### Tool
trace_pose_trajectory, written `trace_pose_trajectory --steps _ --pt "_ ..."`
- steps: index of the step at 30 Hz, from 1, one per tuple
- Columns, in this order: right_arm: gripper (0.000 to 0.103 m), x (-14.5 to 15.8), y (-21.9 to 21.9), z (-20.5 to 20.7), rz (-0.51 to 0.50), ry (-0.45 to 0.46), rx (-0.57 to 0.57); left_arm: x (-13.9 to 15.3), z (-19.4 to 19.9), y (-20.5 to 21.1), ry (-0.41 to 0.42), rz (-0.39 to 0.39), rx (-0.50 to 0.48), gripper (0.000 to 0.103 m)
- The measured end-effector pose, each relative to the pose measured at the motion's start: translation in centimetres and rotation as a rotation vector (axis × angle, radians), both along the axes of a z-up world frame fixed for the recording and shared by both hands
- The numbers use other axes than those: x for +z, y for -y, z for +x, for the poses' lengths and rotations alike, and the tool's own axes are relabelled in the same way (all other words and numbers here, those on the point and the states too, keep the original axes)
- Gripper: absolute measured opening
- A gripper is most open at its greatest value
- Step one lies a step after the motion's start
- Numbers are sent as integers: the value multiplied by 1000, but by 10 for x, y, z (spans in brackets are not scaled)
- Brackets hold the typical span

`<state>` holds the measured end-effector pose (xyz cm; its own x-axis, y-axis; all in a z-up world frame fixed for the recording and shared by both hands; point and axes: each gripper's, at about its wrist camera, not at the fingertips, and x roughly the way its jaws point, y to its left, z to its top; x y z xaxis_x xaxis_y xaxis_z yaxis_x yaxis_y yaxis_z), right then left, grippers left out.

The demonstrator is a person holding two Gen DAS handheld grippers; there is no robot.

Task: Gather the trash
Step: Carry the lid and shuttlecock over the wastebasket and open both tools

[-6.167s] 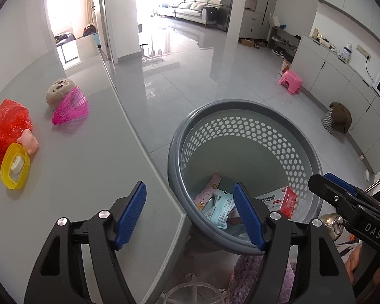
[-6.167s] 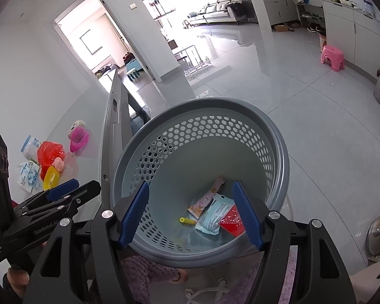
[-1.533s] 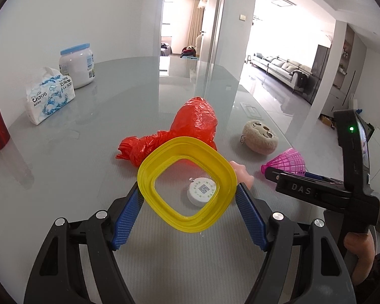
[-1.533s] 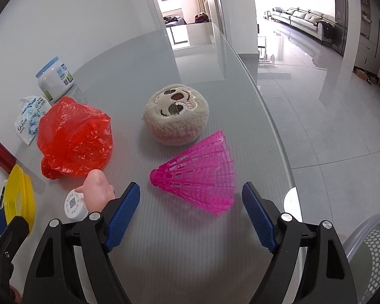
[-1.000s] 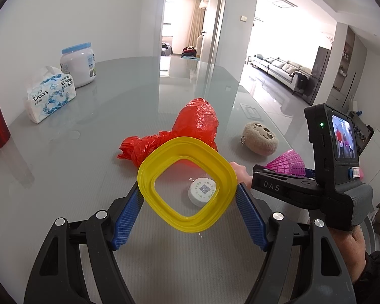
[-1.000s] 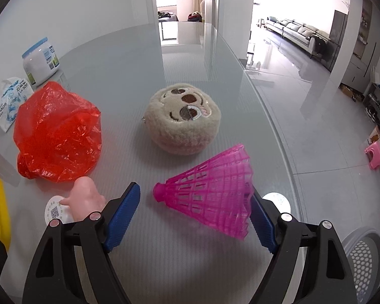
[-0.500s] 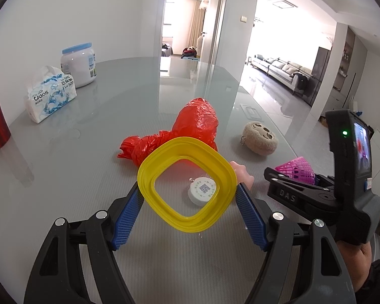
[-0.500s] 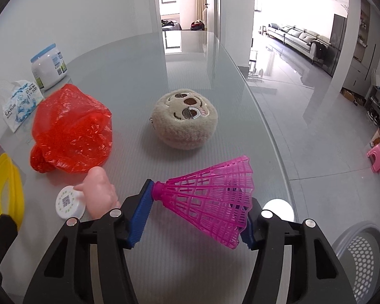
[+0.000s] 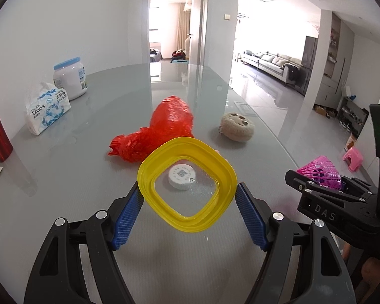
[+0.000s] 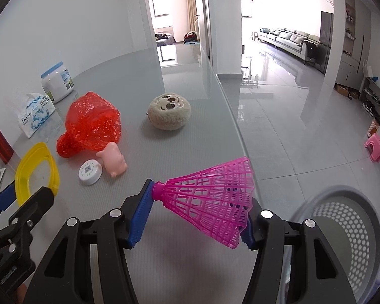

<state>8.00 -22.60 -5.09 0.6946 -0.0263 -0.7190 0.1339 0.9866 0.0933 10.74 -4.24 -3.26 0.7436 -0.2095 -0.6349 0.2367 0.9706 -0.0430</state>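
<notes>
Pinching fingers: left gripper (image 9: 187, 210) on yellow lid (image 9: 187, 186), right gripper (image 10: 195, 212) on pink shuttlecock (image 10: 210, 197).

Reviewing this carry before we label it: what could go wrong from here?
1. The pink plastic mesh shuttlecock is pinched end to end in the right tongs; the flexible skirt may buckle and slip out.
2. The yellow square plastic lid is held only by its edges in the left tongs; it may pop free before reaching the grey perforated basket.

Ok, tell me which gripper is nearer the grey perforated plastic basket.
Right. The right gripper, holding the pink shuttlecock, is beside the basket; the left gripper is over the table, farther away.
</notes>
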Motion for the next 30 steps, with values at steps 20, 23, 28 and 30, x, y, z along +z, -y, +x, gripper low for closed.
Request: trace_pose_trajectory --steps 20,23,28,30 --pt "57 22 123 -150 38 58 -297 18 -73 124 1 1 -307 72" --pt "57 19 145 -170 42 58 -364 14 -81 149 -11 5 -370 72" --pt "57 12 171 -193 43 45 -449 7 -89 185 -34 12 -459 72" --pt "57 9 178 -198 40 38 -474 3 -92 198 -41 18 -490 72"
